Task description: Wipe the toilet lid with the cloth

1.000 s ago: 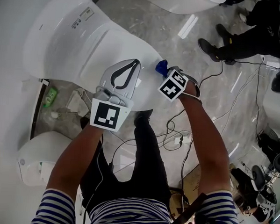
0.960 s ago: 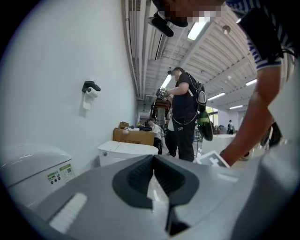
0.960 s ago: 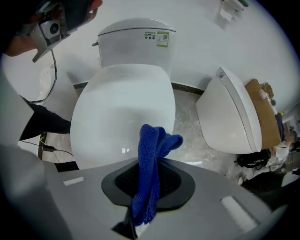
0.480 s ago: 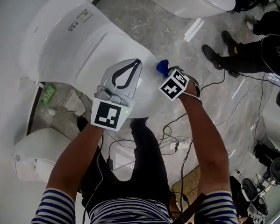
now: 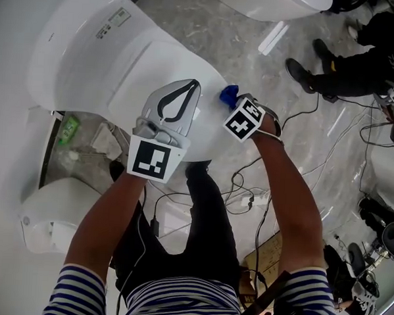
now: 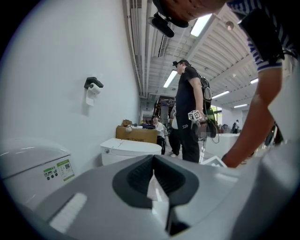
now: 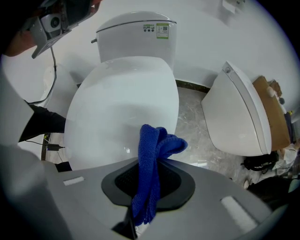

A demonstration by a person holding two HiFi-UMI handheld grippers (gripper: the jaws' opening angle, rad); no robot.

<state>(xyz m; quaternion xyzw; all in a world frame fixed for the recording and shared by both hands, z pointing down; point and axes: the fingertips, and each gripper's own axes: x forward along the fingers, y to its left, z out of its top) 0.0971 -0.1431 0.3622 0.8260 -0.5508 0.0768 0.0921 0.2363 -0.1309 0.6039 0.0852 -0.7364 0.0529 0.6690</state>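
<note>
The white toilet lid (image 5: 146,65) is down, with the tank (image 5: 78,42) behind it. My left gripper (image 5: 193,86) hovers over the lid's front right part, shut and empty; in the left gripper view its fingertips (image 6: 153,159) meet with nothing between them. My right gripper (image 5: 231,100) is just off the lid's right edge, shut on a bunched blue cloth (image 5: 227,92). Seen from the right gripper view, the cloth (image 7: 152,154) sticks up out of the jaws, in front of the lid (image 7: 122,103) and tank (image 7: 136,37).
A second toilet (image 7: 239,112) stands to the right, with a cardboard box (image 7: 276,117) beyond it. Another white toilet (image 5: 49,218) stands at my left. Cables (image 5: 248,189) trail over the marble floor. A bystander's legs (image 5: 347,62) are at the far right.
Both grippers keep nearly the same place at the lid's front right. The bystander's feet at the far right have shifted.
</note>
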